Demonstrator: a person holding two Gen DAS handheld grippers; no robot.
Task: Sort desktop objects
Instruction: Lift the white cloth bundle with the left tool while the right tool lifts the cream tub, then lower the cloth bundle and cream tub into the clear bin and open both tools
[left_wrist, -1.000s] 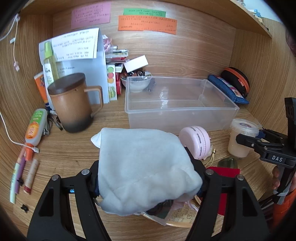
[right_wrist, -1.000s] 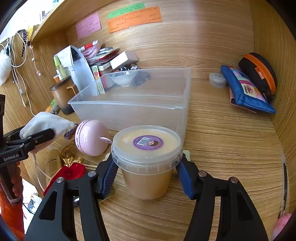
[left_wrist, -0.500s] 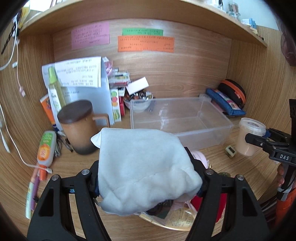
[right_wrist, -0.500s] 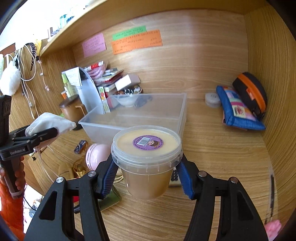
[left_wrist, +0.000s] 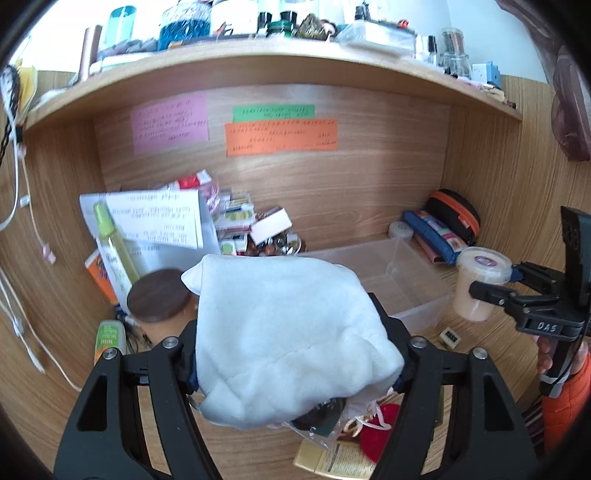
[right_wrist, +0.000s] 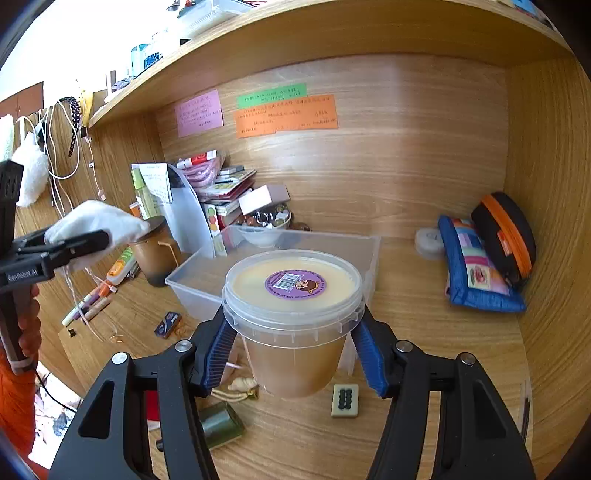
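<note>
My left gripper (left_wrist: 295, 354) is shut on a white plush pouch (left_wrist: 288, 332) and holds it high above the desk; it also shows at the left of the right wrist view (right_wrist: 92, 225). My right gripper (right_wrist: 295, 347) is shut on a clear plastic tub (right_wrist: 295, 317) of beige paste with a purple sticker on its lid, held above the desk in front of the clear storage bin (right_wrist: 207, 273). The tub also shows in the left wrist view (left_wrist: 480, 284), right of the bin (left_wrist: 406, 280).
A brown lidded mug (right_wrist: 155, 254) stands left of the bin. A mahjong tile (right_wrist: 345, 400), a green block (right_wrist: 221, 424), pens (right_wrist: 88, 302) and a small dark packet (right_wrist: 168, 325) lie on the desk. A blue pouch (right_wrist: 476, 273) and black-orange case (right_wrist: 506, 236) sit at the right wall.
Both grippers have risen well above the desk with their loads. The tub left the desk surface and the pouch now hangs higher than the mug.
</note>
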